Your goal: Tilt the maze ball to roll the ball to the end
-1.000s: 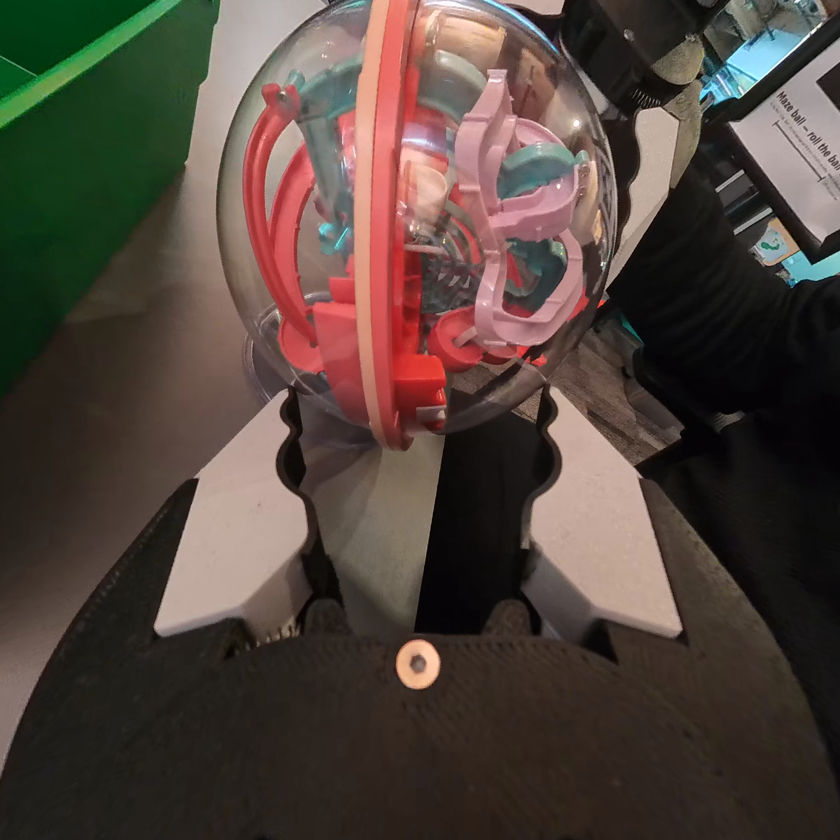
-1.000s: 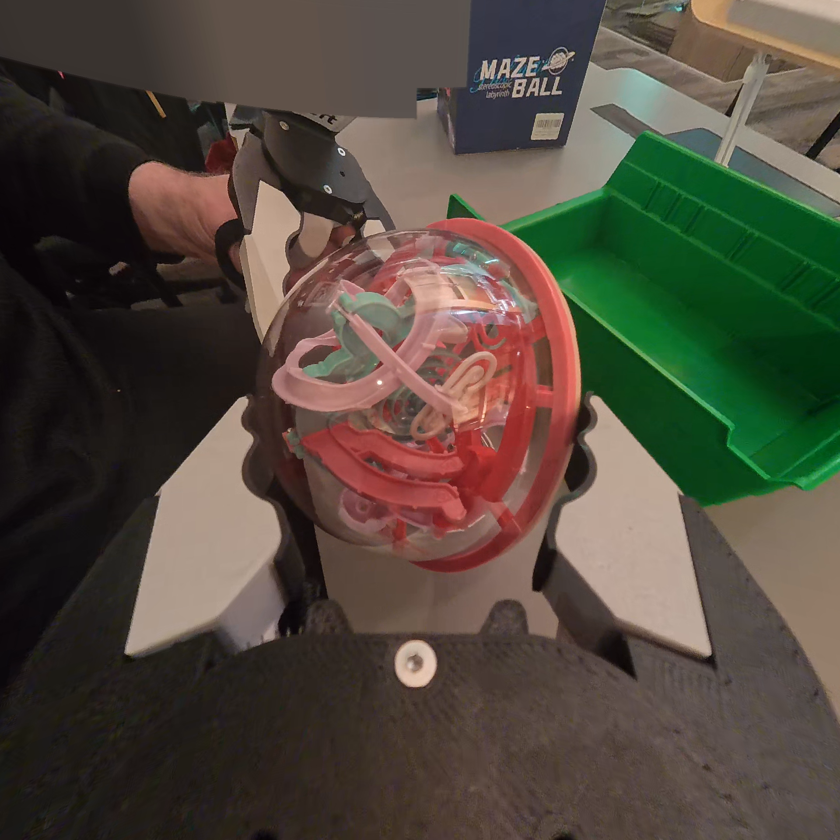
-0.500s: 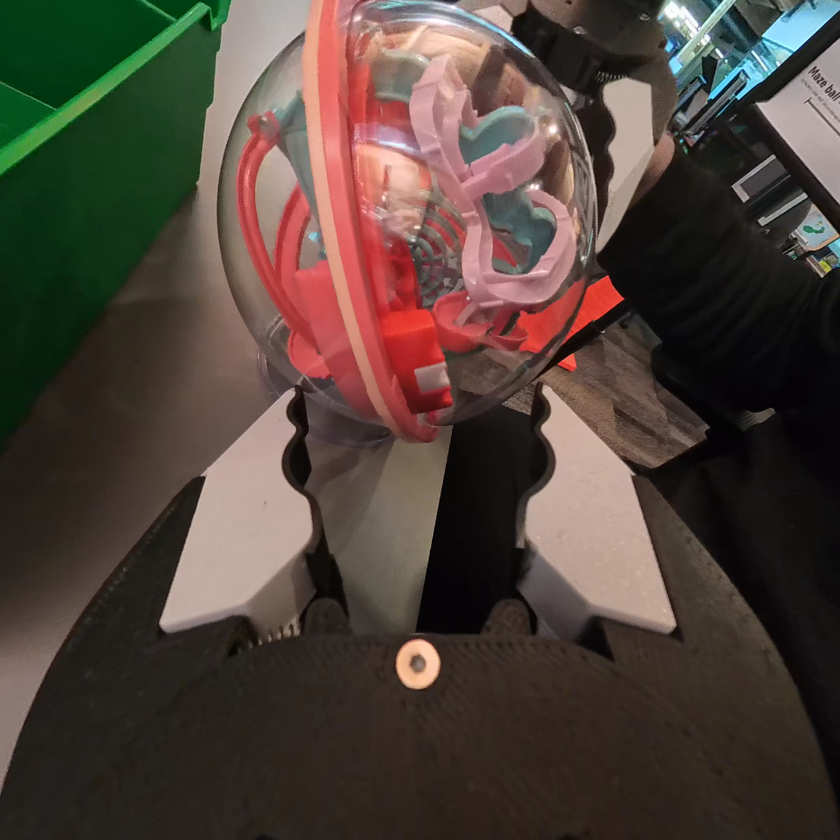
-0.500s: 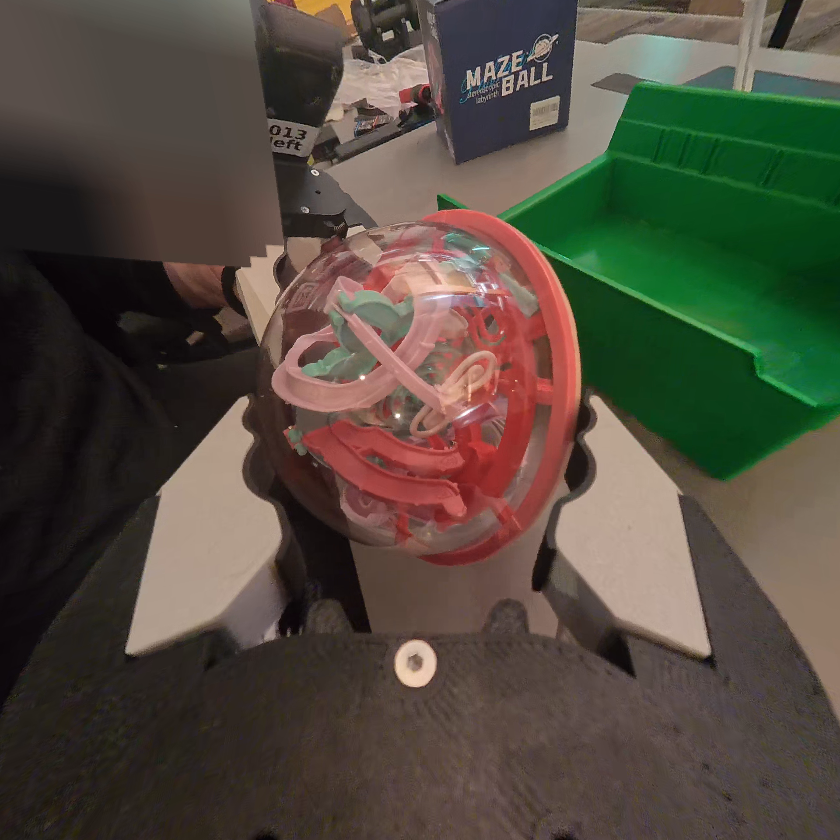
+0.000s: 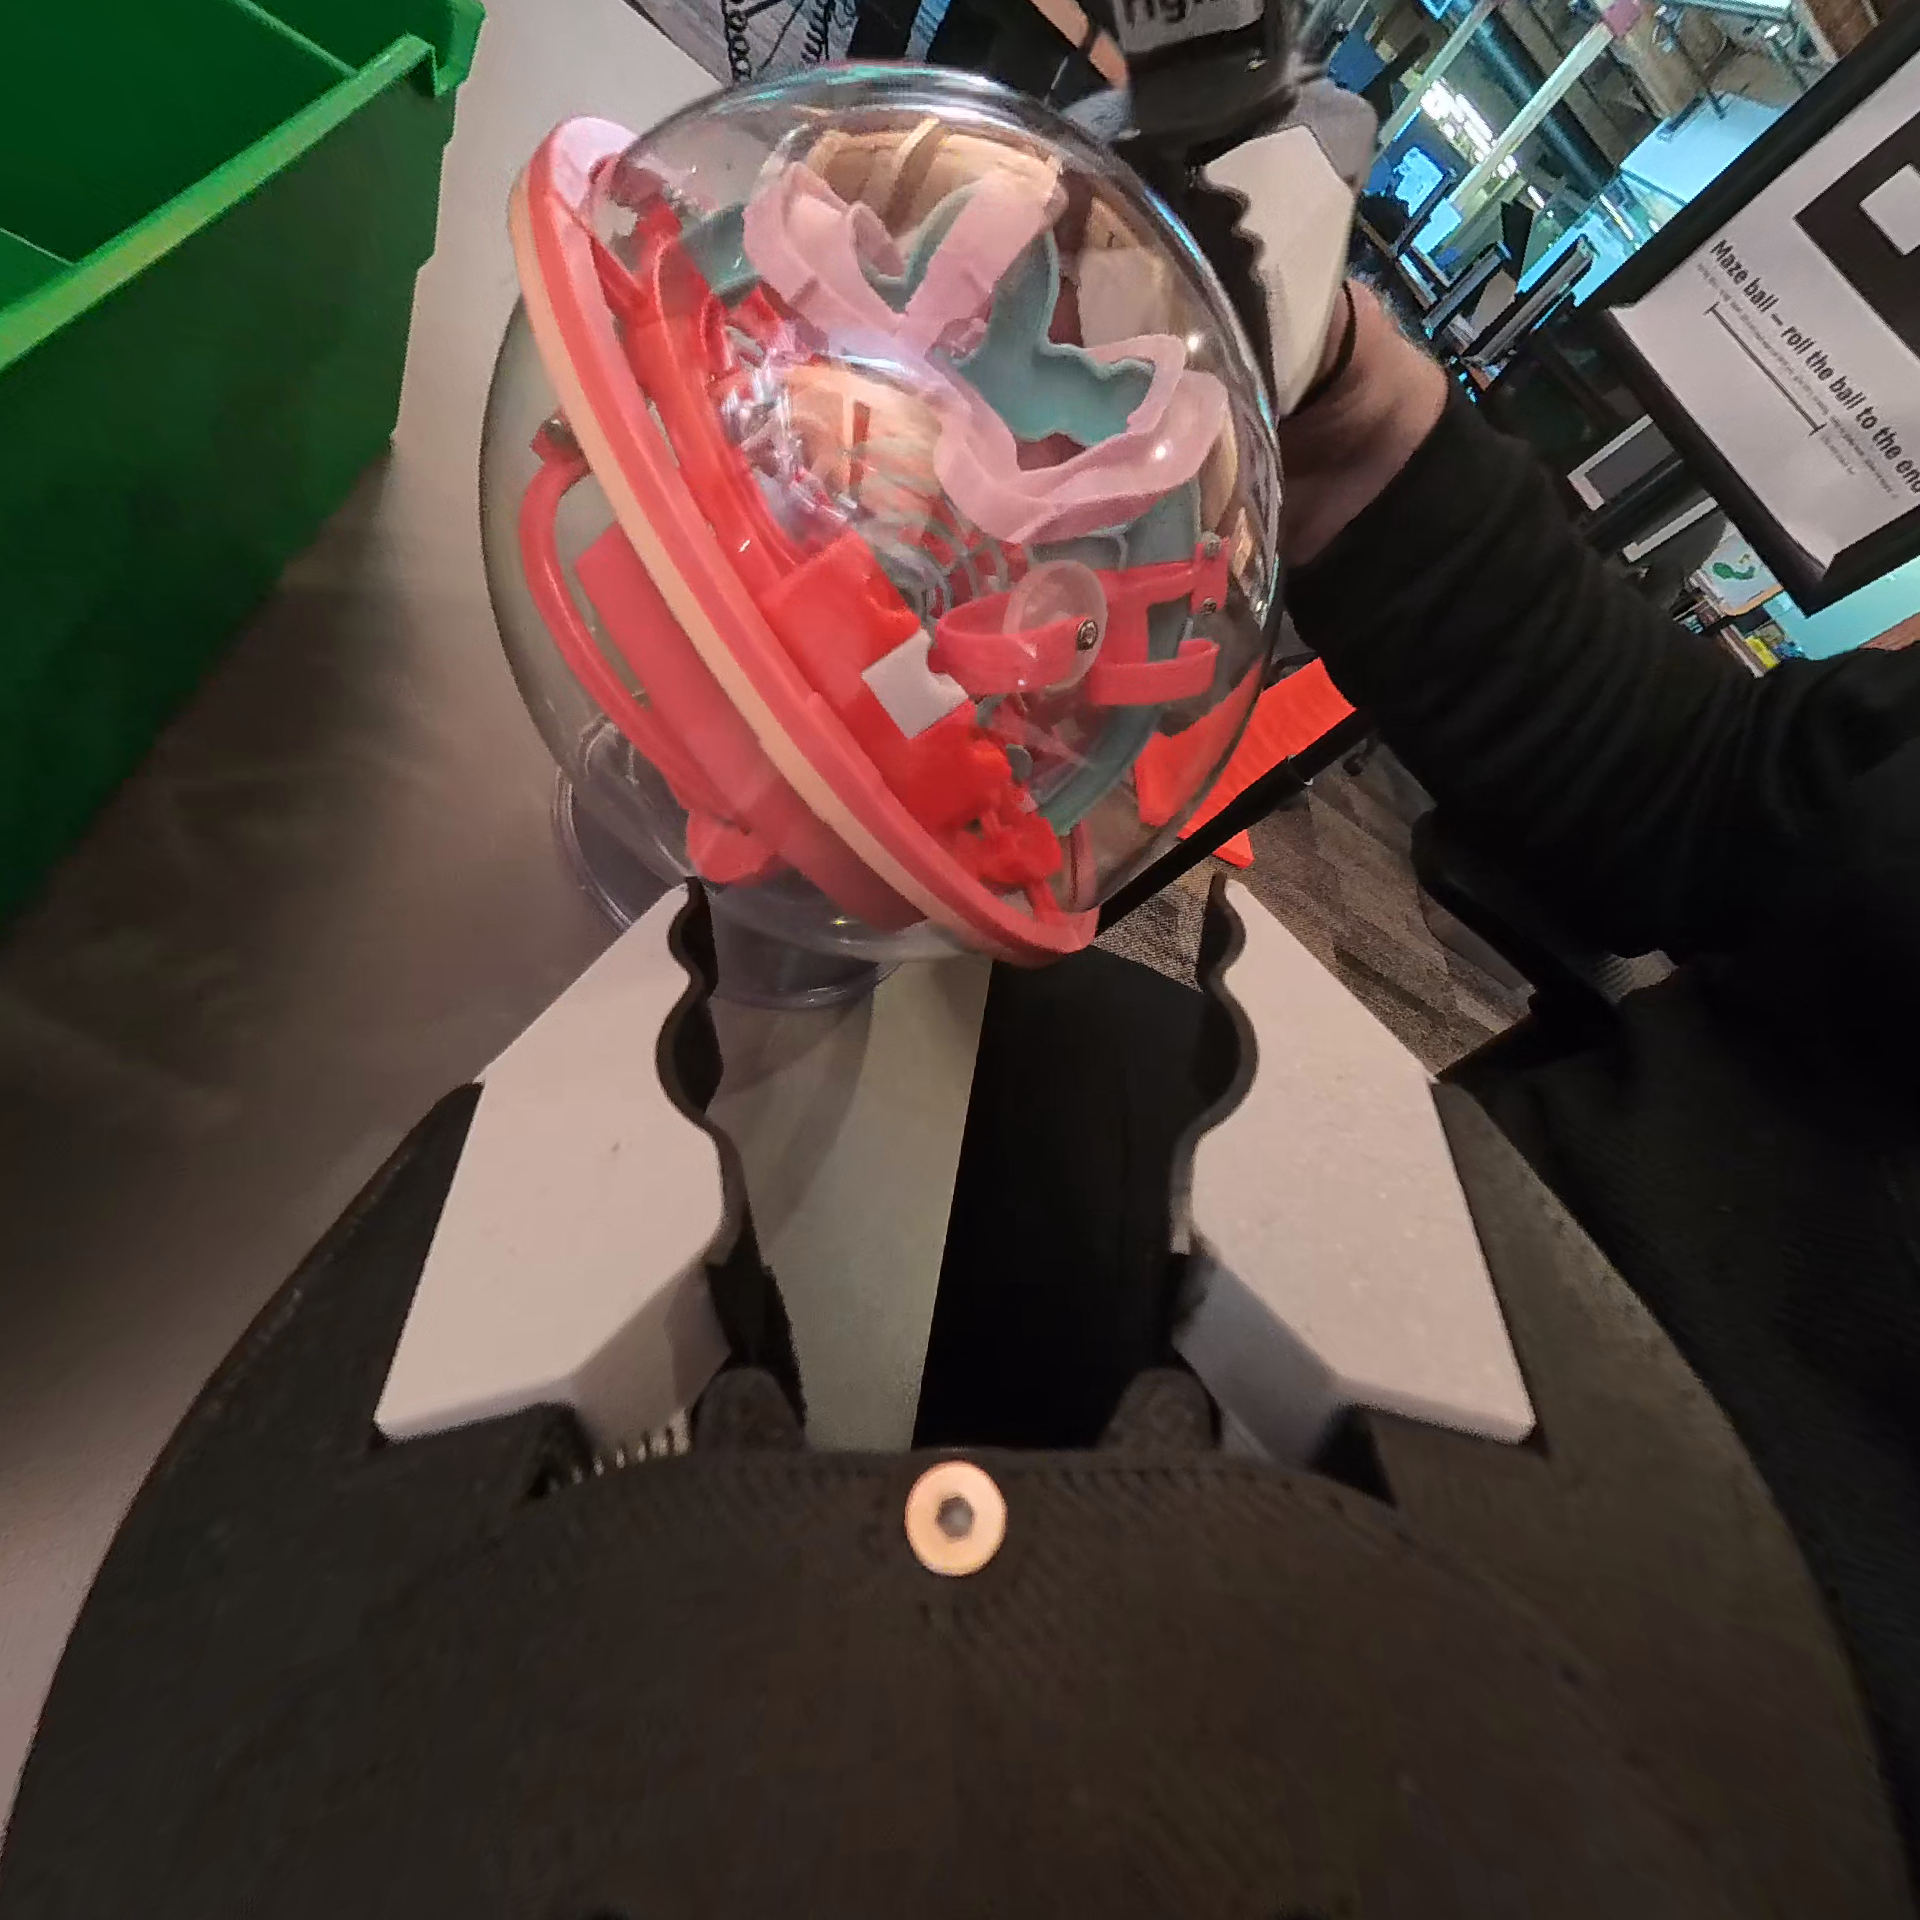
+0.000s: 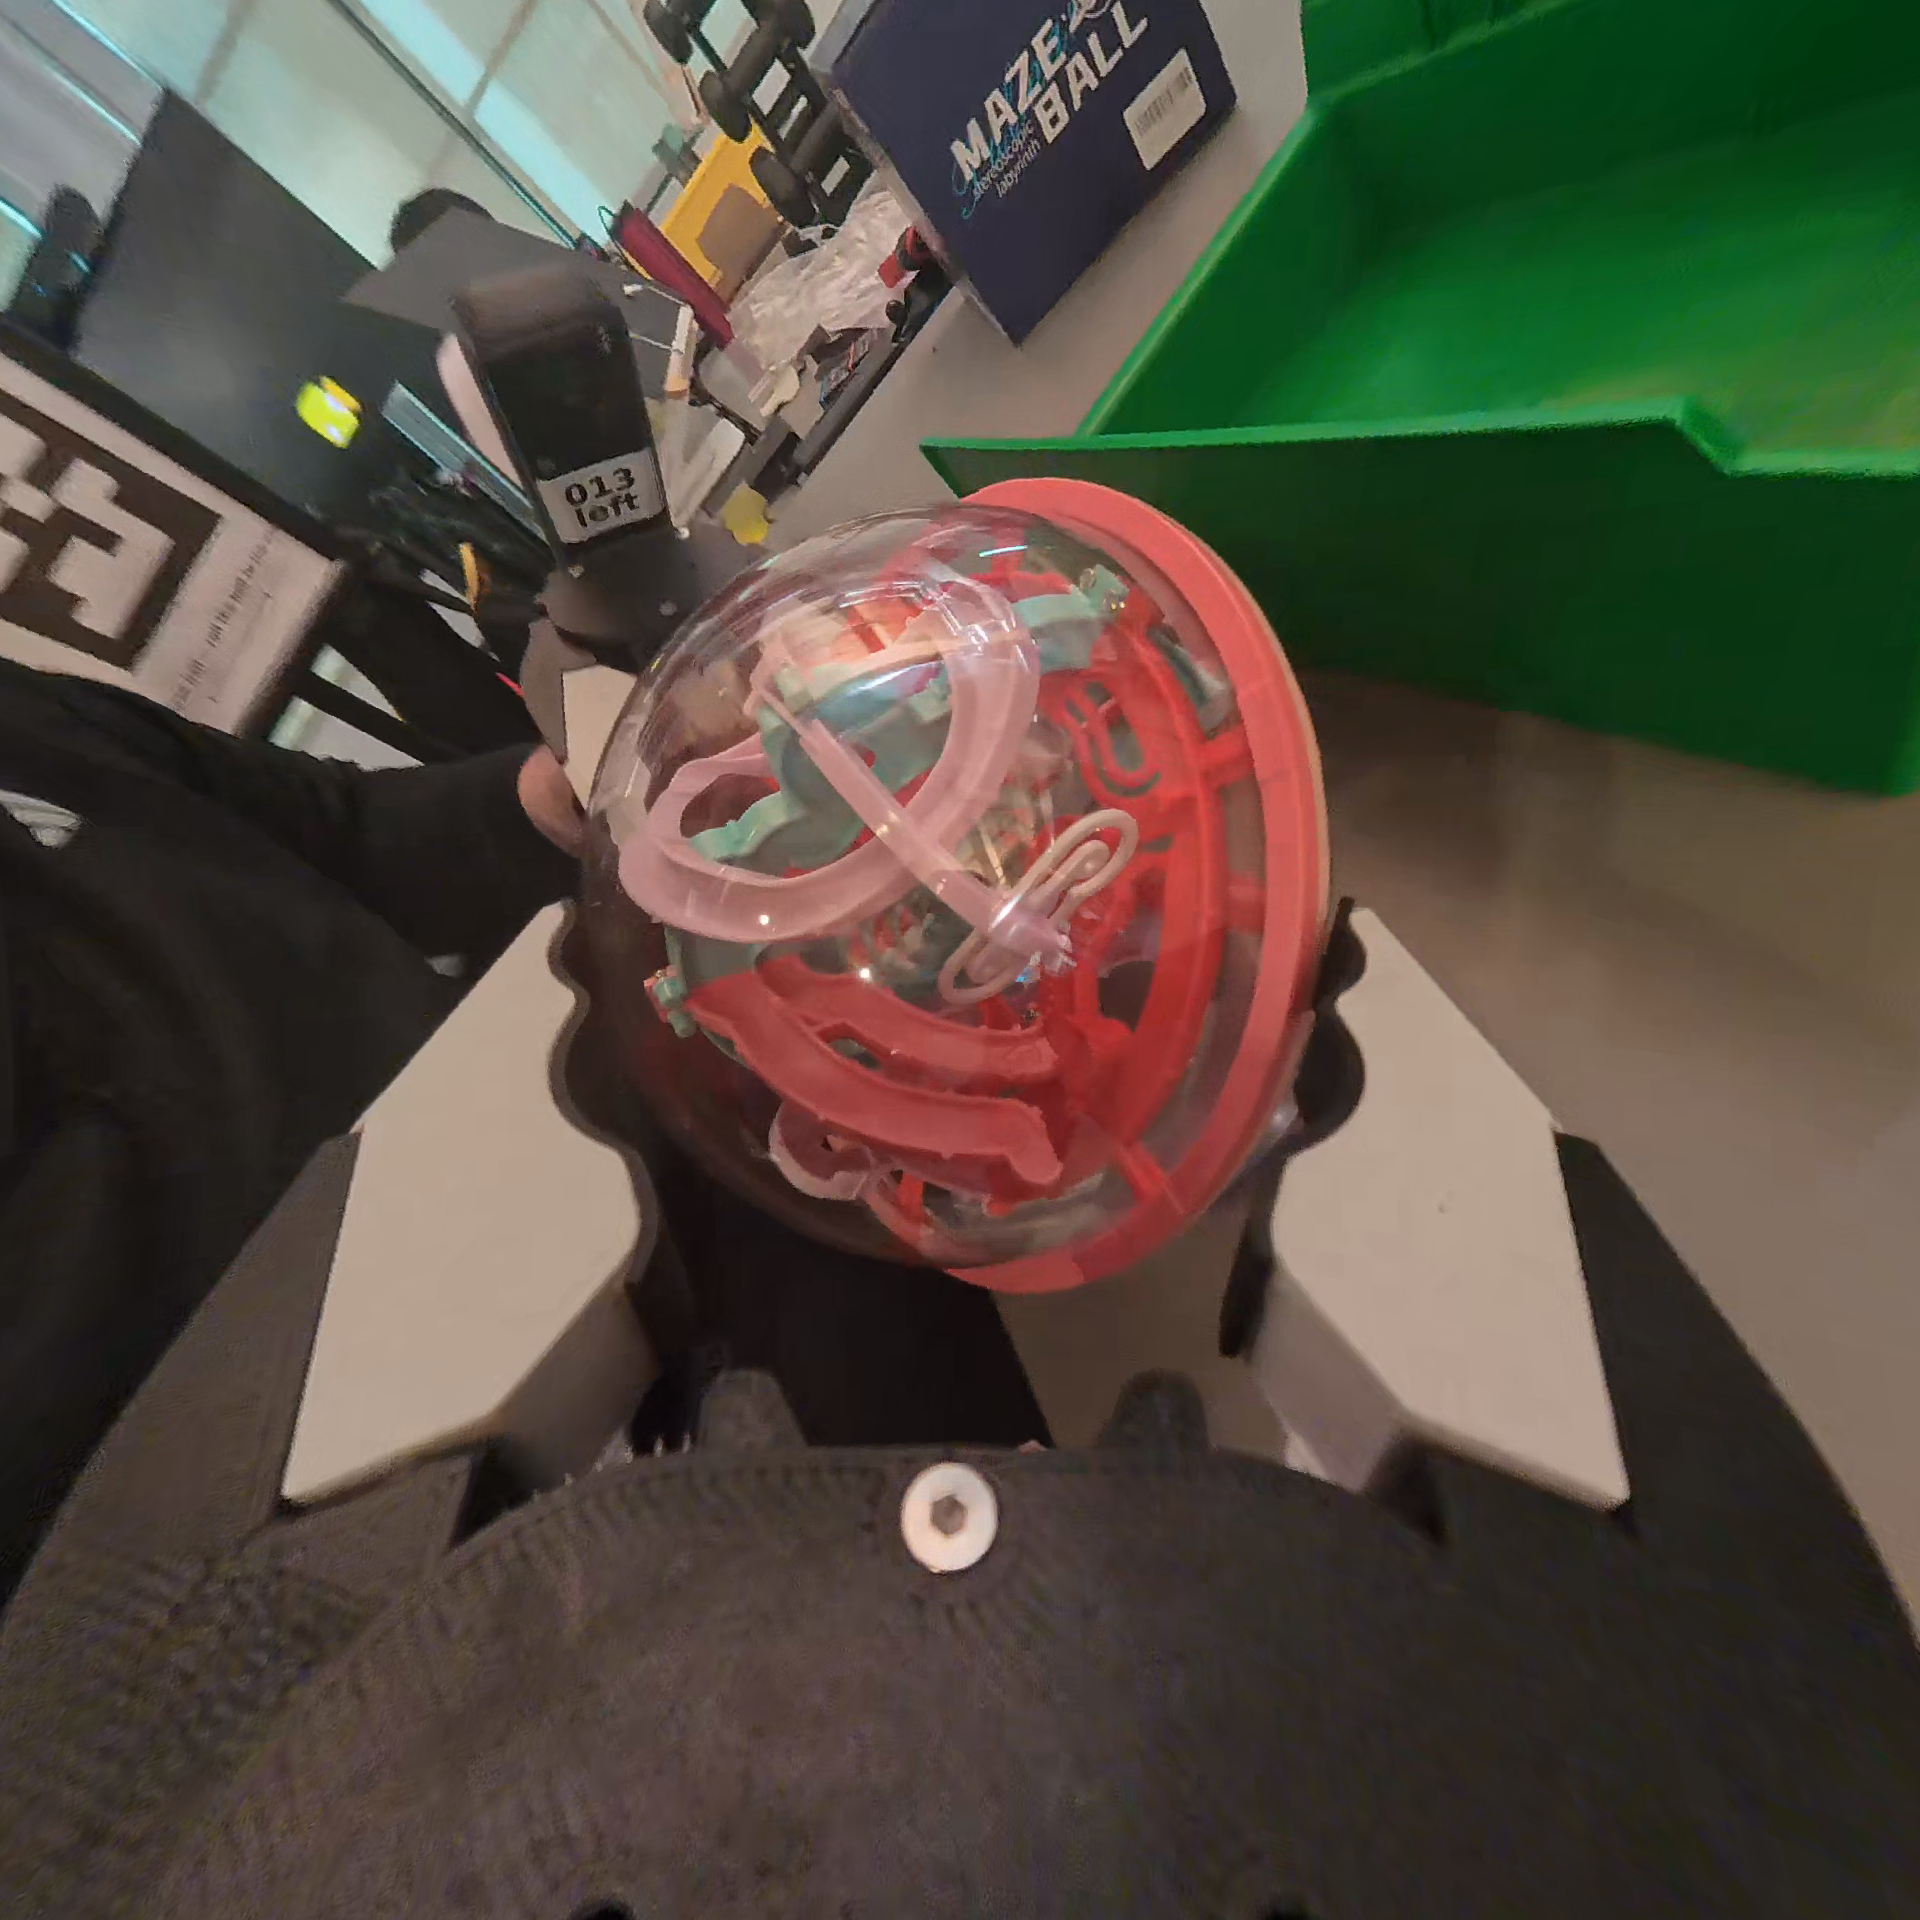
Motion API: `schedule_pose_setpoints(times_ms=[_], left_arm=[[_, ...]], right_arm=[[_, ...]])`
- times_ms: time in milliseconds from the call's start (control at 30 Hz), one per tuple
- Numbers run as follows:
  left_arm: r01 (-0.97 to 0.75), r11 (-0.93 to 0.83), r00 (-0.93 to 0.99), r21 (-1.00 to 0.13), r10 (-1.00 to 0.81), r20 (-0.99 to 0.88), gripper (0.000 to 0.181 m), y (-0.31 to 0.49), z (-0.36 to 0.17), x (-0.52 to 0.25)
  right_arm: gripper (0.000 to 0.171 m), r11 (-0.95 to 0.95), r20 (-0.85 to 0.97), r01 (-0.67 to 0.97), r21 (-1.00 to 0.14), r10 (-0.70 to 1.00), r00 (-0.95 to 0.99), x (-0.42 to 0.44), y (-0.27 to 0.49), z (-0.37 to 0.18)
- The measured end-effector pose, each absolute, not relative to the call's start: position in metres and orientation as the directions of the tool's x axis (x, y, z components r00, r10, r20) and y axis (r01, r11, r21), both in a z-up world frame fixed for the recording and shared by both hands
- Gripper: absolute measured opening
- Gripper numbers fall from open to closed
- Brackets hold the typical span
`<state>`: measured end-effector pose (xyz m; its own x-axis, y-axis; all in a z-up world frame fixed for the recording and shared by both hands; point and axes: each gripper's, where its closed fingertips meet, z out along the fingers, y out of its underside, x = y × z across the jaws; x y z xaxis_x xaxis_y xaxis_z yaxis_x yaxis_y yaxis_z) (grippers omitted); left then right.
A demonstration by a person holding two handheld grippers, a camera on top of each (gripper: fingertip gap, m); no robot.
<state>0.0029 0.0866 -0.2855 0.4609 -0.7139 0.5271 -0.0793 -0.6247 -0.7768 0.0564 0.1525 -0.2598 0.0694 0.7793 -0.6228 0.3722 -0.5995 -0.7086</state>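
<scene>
The maze ball (image 5: 883, 499) is a clear sphere with a red rim and red, pink and teal tracks inside. My right gripper (image 6: 951, 977) is shut on the maze ball (image 6: 956, 914), one finger on each side, and holds it above the table with the rim tilted. My left gripper (image 5: 951, 925) has its jaws apart, and its tips rest against the sphere's lower near side. The left gripper also shows behind the ball in the right wrist view (image 6: 582, 436). A white finger of the right gripper (image 5: 1278, 208) shows past the ball. I cannot make out the small ball inside.
A green bin (image 5: 156, 416) stands on the grey table (image 5: 260, 935) to the left; it is at the right in the right wrist view (image 6: 1558, 520). A clear stand (image 5: 613, 831) sits under the ball. A blue box (image 6: 1039, 156) stands farther back. A sign board (image 5: 1818, 312) is at the right.
The right gripper has rolled with the ball in it, so the red rim went from upright to strongly tilted in the left wrist view. The left gripper has stayed about where it was.
</scene>
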Motion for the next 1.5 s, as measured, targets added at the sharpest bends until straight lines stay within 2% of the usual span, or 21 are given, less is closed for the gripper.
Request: schedule_pose_setpoints(times_ms=[100,233,300,567,1000,1500], left_arm=[[-0.065,-0.629,0.454,-0.775,-0.710,0.538,0.089,0.087,-0.284,0.003],[-0.068,-0.624,0.462,-0.778,-0.711,0.530,0.089,0.087,-0.285,0.003],[-0.055,-0.629,0.458,-0.776,-0.706,0.540,0.091,0.089,-0.285,0.004],[-0.076,-0.657,0.450,-0.750,-0.694,0.562,0.103,0.084,-0.290,0.015],[-0.122,-0.670,0.385,-0.732,-0.712,0.587,0.098,0.072,-0.290,0.038],[-0.111,-0.645,0.373,-0.756,-0.732,0.570,0.097,0.070,-0.284,0.042]], right_arm=[[0.144,-0.441,-0.449,0.407,-0.800,0.890,0.083,0.055,0.154,-0.257],[0.138,-0.153,-0.156,0.476,-0.866,0.987,0.034,0.056,0.148,-0.248],[0.132,-0.088,-0.095,0.489,-0.868,0.995,0.010,0.054,0.142,-0.247],[0.128,-0.248,-0.252,0.477,-0.843,0.966,0.057,0.052,0.146,-0.244],[0.127,-0.611,-0.618,0.354,-0.708,0.779,0.106,0.062,0.169,-0.246],[0.127,-0.726,-0.737,0.264,-0.635,0.672,0.074,0.069,0.180,-0.250]])
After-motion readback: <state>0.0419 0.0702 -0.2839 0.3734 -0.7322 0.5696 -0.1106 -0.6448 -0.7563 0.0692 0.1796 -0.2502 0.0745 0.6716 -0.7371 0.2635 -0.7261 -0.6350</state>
